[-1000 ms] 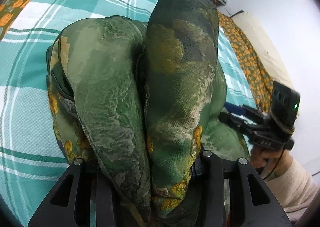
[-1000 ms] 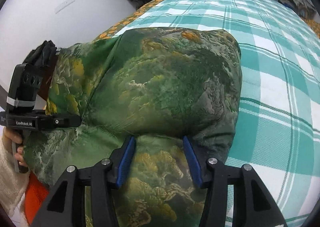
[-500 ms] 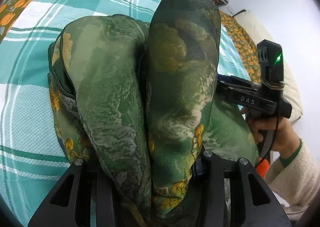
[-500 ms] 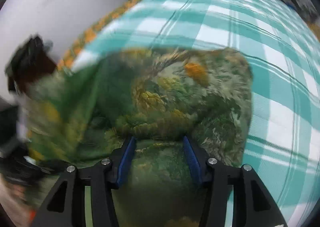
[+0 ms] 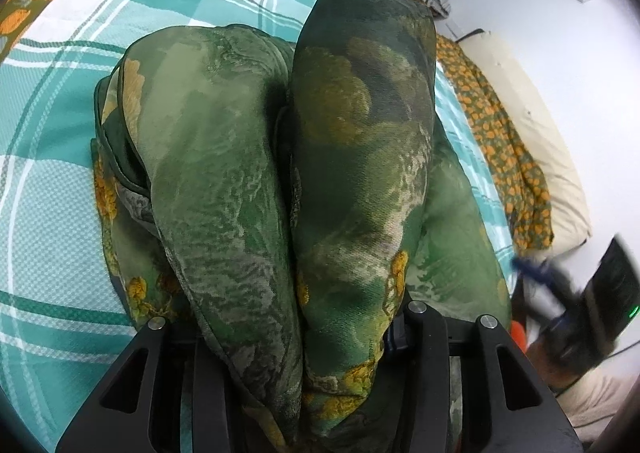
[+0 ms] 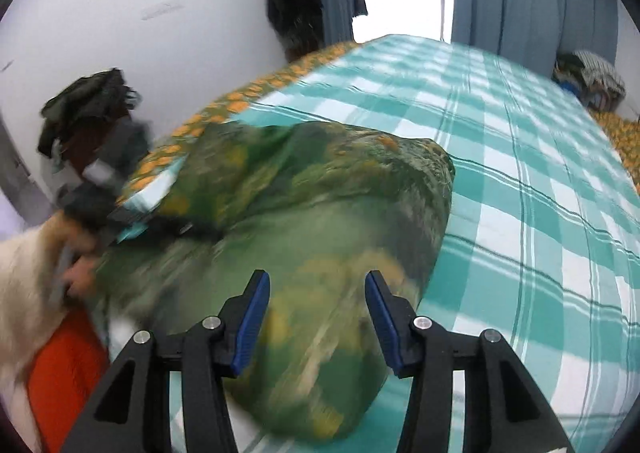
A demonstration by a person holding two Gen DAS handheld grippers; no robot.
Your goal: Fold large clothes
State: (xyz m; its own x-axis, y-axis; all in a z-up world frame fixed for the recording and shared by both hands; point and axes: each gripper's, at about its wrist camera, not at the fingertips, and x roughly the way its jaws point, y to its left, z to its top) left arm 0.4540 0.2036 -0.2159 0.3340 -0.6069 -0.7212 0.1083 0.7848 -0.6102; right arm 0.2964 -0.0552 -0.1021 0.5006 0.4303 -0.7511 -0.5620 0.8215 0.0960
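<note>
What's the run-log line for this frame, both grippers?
left gripper: shut on green floral garment | right gripper: open, above garment, blurred | garment: bunched on teal plaid bedspread

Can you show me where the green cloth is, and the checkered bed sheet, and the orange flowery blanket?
green cloth (image 5: 360,157): left wrist view, right-hand fold.
checkered bed sheet (image 6: 520,181): right wrist view, bare part.
orange flowery blanket (image 5: 508,157): left wrist view, middle of strip.

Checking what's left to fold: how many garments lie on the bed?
1: the green garment, bunched at the near edge of the bed, its folds in the left gripper. The right gripper is open above it. Layers might hide more.
</note>
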